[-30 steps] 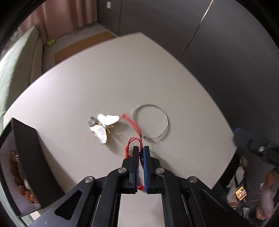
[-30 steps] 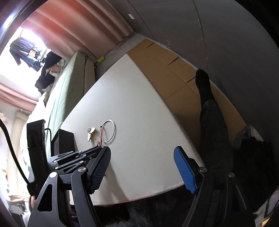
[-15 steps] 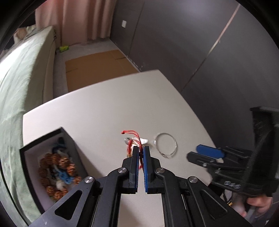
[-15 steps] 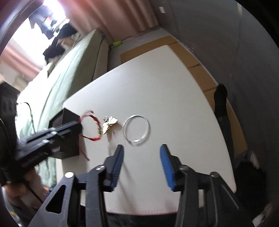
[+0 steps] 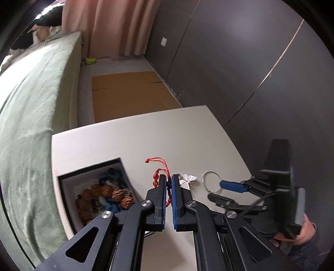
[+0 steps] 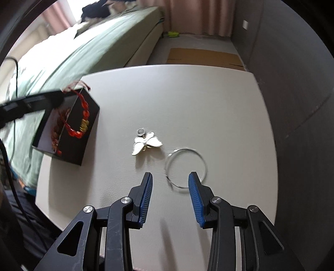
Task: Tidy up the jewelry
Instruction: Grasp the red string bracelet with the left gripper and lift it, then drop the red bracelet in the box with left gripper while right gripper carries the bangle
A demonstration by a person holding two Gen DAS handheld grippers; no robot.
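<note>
Pinching the red cord bracelet [image 5: 162,174] in the left gripper [image 5: 168,183], jaws pressed together, above the desk [image 6: 187,104] beside the black jewelry box [image 6: 87,129]. Hovering the right gripper [image 6: 170,183], jaws spread and empty, over the silver bangle [image 6: 185,164] lying beside the butterfly brooch [image 6: 146,143]; bed [image 6: 83,41] behind.

You are working in a bedroom of a home. A bed [image 5: 35,116] with a green cover runs along one side, with dark clothes [image 6: 98,8] piled at its far end. Pink curtains [image 5: 117,27] hang to the floor behind it, and a wall socket [image 5: 164,41] sits on the dark grey wall [image 5: 229,62]. Flattened cardboard [image 5: 129,93] lies on the grey floor. Your white counter [image 6: 187,104] stands just beside the bed, carrying a black box [image 5: 94,187] of beads and trinkets.
</note>
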